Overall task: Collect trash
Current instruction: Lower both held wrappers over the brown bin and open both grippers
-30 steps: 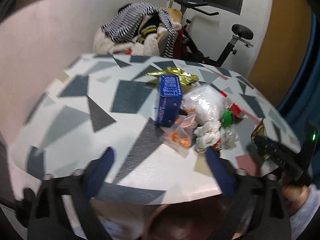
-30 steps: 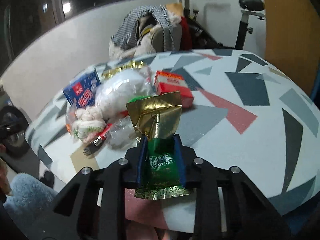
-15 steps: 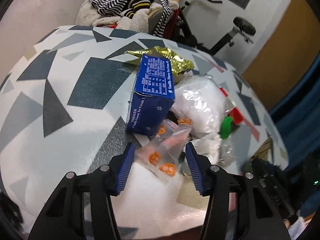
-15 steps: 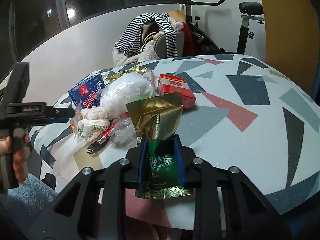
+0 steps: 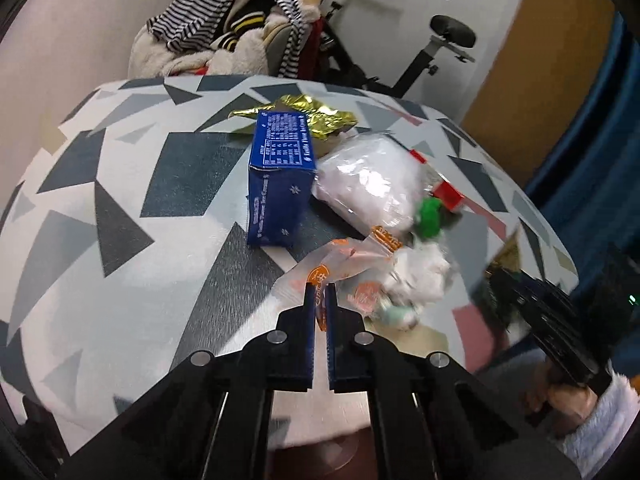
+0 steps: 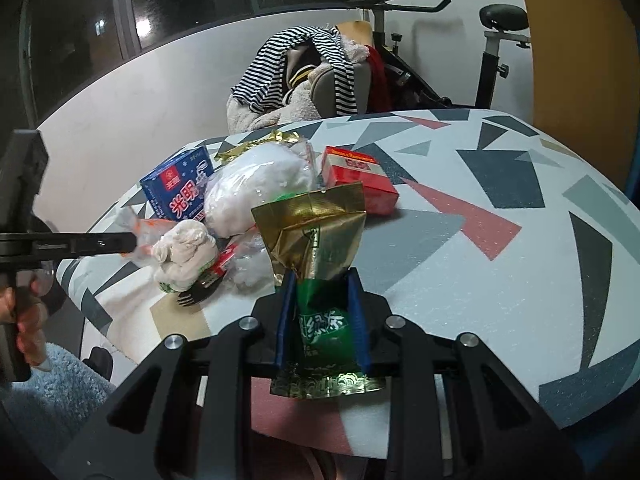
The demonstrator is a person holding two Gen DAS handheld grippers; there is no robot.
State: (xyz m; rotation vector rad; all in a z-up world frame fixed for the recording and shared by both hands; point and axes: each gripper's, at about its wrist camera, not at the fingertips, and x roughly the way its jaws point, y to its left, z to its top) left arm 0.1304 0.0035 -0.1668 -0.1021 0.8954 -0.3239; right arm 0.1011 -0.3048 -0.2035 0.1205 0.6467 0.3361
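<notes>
A pile of trash lies on the patterned table [image 5: 120, 280]. My left gripper [image 5: 319, 292] is shut on a clear plastic wrapper with orange print [image 5: 340, 264], at the near edge of the pile. My right gripper [image 6: 322, 280] is shut on a gold and green tea packet [image 6: 316, 236] and holds it above the table's near side. The left gripper [image 6: 128, 242] also shows at the left of the right wrist view, pinching the wrapper [image 6: 140, 226]. The right gripper [image 5: 532, 292] shows blurred at the right of the left wrist view.
The pile holds a blue box [image 5: 278, 176], a clear bag of white stuff [image 5: 368, 176], a red box [image 6: 356, 176], a gold wrapper [image 5: 316, 114], crumpled tissue [image 6: 184, 252] and a black fork [image 6: 196, 294]. A chair heaped with clothes [image 6: 304, 68] and an exercise bike [image 6: 492, 40] stand behind.
My left gripper has moved in on the pile and closed from wide open onto the clear orange-printed wrapper. My right gripper keeps hold of the tea packet, nearly still.
</notes>
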